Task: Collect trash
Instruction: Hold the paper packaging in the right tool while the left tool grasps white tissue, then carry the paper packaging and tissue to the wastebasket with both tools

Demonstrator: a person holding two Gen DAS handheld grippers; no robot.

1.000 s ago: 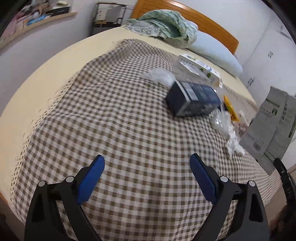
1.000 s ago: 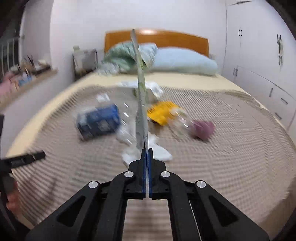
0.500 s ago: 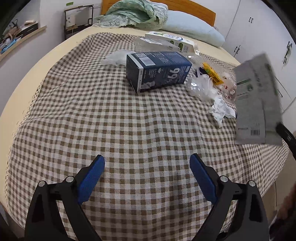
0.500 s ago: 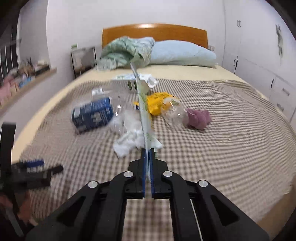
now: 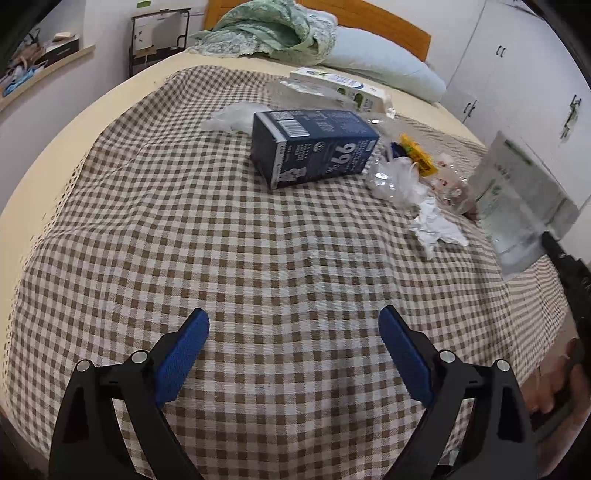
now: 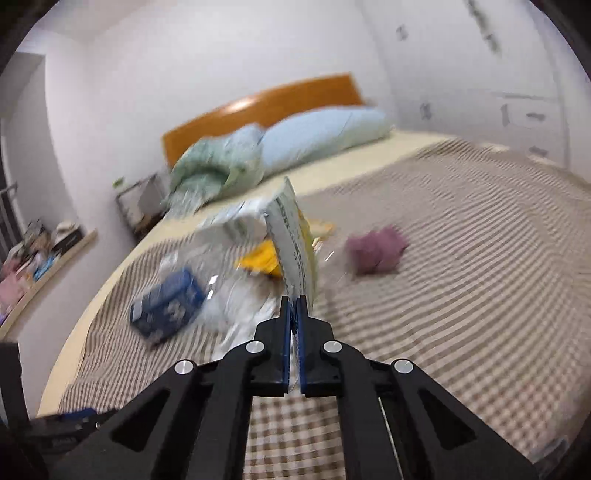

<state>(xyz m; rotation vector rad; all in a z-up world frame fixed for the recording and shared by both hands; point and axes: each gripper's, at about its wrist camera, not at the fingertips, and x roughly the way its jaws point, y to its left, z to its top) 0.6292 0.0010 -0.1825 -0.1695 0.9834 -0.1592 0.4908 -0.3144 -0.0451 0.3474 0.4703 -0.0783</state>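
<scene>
Trash lies on the checked bedspread (image 5: 221, 240): a dark blue carton (image 5: 314, 147) on its side, a white carton (image 5: 340, 86) behind it, crumpled clear plastic (image 5: 395, 177), a white tissue (image 5: 436, 225), a yellow wrapper (image 5: 417, 153) and a purple lump (image 6: 375, 249). My left gripper (image 5: 292, 315) hangs open and empty above the bare cloth, short of the blue carton. My right gripper (image 6: 293, 306) has its jaws closing, pads pressed on a flat grey printed bag (image 6: 295, 236) that sticks up tilted. From the left wrist view that bag (image 5: 517, 199) shows at the right edge.
A pale blue pillow (image 5: 380, 59) and a green blanket (image 5: 266, 29) lie at the wooden headboard (image 6: 258, 107). White wardrobe doors (image 5: 517, 74) stand to the right, a cluttered shelf (image 5: 40, 59) to the left. A person's hand (image 5: 561, 380) is at the lower right.
The left view swung over to face the trash, then held still. The right gripper rolled, so the bag in it now leans to the right; it also shifted across the bed.
</scene>
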